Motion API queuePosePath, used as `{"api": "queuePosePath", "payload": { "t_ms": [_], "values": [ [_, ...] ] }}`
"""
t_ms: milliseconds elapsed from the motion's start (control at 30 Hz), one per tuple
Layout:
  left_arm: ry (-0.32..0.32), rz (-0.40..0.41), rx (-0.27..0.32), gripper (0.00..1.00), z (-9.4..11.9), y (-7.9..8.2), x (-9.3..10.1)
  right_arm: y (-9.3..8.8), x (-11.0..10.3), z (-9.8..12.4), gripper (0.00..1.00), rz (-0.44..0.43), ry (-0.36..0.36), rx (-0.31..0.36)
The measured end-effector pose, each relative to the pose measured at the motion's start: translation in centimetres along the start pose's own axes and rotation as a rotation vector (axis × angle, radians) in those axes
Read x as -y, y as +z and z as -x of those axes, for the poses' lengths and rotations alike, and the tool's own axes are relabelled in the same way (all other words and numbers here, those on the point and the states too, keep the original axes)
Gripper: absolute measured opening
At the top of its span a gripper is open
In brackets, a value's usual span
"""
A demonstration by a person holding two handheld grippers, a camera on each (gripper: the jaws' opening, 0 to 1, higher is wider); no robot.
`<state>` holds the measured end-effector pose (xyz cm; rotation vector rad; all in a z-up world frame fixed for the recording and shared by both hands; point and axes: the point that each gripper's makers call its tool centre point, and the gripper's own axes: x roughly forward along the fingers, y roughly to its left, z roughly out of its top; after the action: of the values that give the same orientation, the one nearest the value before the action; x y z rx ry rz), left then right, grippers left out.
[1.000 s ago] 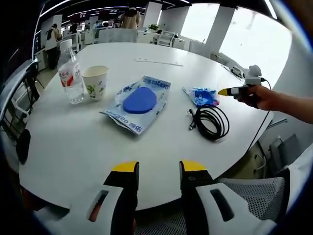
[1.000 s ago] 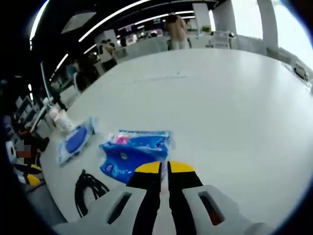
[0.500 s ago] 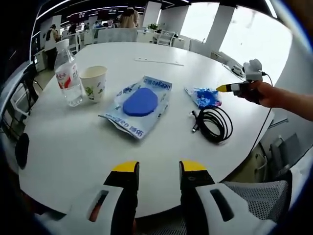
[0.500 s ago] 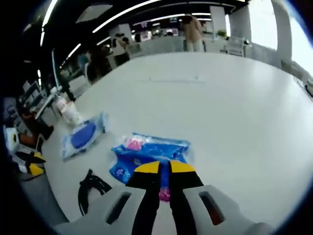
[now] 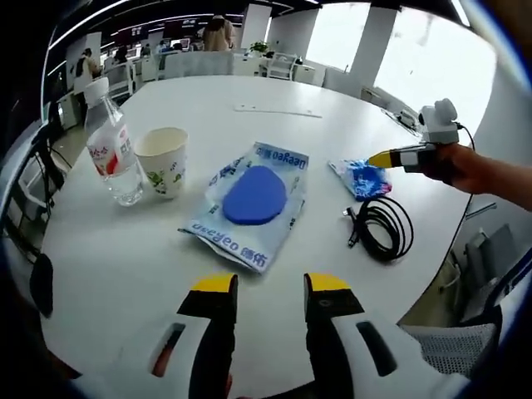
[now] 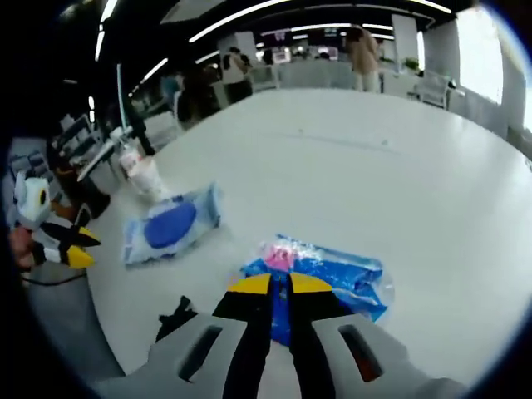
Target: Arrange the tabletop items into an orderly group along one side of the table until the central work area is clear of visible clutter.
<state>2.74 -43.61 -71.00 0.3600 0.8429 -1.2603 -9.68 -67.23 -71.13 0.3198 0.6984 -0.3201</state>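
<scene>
A white round table (image 5: 116, 266) carries a clear water bottle (image 5: 108, 145), a paper cup (image 5: 164, 160), a flat wipes pack with a blue oval (image 5: 253, 199), a small blue packet (image 5: 362, 177) and a coiled black cable (image 5: 382, 229). My left gripper (image 5: 270, 287) stands open over the near edge, nothing between its jaws. My right gripper (image 5: 381, 156), held by a hand, hovers just above the packet. In the right gripper view, the right gripper (image 6: 279, 284) is shut, with the blue packet (image 6: 332, 270) lying right behind its tips, the wipes pack (image 6: 170, 224) further left and the left gripper (image 6: 71, 245) at the left edge.
A strip of paper (image 5: 278, 110) lies far across the table. The cable end (image 6: 176, 314) shows beside my right jaws. Office chairs (image 5: 283, 65) and people stand beyond the table. Bare tabletop (image 6: 374, 174) stretches behind the packet.
Both views have shifted with the hands: the left view moved closer to the items, and the right view swung so the packet sits more to the right. The items themselves stayed put.
</scene>
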Motion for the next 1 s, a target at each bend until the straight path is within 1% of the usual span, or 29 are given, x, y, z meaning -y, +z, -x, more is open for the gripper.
{"api": "queuePosePath", "payload": {
  "t_ms": [133, 200, 333, 400, 467, 533, 567, 633, 667, 733, 833, 900, 967, 1000],
  "values": [
    [0.008, 0.056, -0.013, 0.30, -0.7, -0.1, -0.4, 0.5, -1.0, -0.9, 0.04, 0.006, 0.030, 0.001],
    [0.010, 0.086, -0.006, 0.30, -0.9, -0.1, -0.5, 0.7, -1.6, -1.3, 0.04, 0.010, 0.043, 0.000],
    [0.016, 0.153, -0.006, 0.29, -1.4, -0.5, -0.4, 0.8, -2.4, -2.2, 0.04, 0.023, 0.069, -0.010],
    [0.011, 0.167, -0.010, 0.30, -1.6, -0.7, -0.2, 0.9, -2.6, -2.5, 0.04, 0.023, 0.075, -0.012],
    [0.029, 0.176, -0.023, 0.30, -1.8, -1.0, -0.3, 1.1, -2.9, -2.6, 0.04, 0.024, 0.083, -0.016],
    [0.045, 0.205, -0.023, 0.30, -1.9, -1.1, -0.6, 1.2, -3.1, -3.0, 0.04, 0.024, 0.091, -0.018],
    [0.050, 0.233, -0.018, 0.30, -1.9, -1.0, -0.8, 1.2, -3.2, -3.3, 0.04, 0.025, 0.094, -0.020],
    [0.083, 0.314, -0.011, 0.30, -2.2, -0.9, -1.5, 1.4, -3.7, -3.9, 0.05, 0.031, 0.107, -0.026],
    [0.085, 0.329, -0.005, 0.30, -2.2, -0.8, -1.5, 1.5, -3.8, -4.1, 0.06, 0.031, 0.114, -0.028],
    [0.088, 0.328, -0.008, 0.30, -2.5, -0.7, -1.7, 1.9, -4.8, -4.5, 0.08, 0.023, 0.142, -0.028],
    [0.091, 0.343, -0.016, 0.30, -2.8, -0.7, -1.7, 2.4, -5.2, -5.6, 0.09, 0.046, 0.153, -0.041],
    [0.096, 0.375, -0.016, 0.29, -2.9, -0.7, -1.8, 2.7, -5.1, -6.4, 0.10, 0.042, 0.159, -0.045],
    [0.116, 0.431, -0.010, 0.29, -3.1, -0.8, -2.2, 3.1, -5.1, -7.2, 0.11, 0.033, 0.165, -0.050],
    [0.118, 0.446, -0.008, 0.29, -3.2, -0.8, -2.3, 3.4, -5.2, -7.6, 0.11, 0.036, 0.170, -0.052]
  ]
}}
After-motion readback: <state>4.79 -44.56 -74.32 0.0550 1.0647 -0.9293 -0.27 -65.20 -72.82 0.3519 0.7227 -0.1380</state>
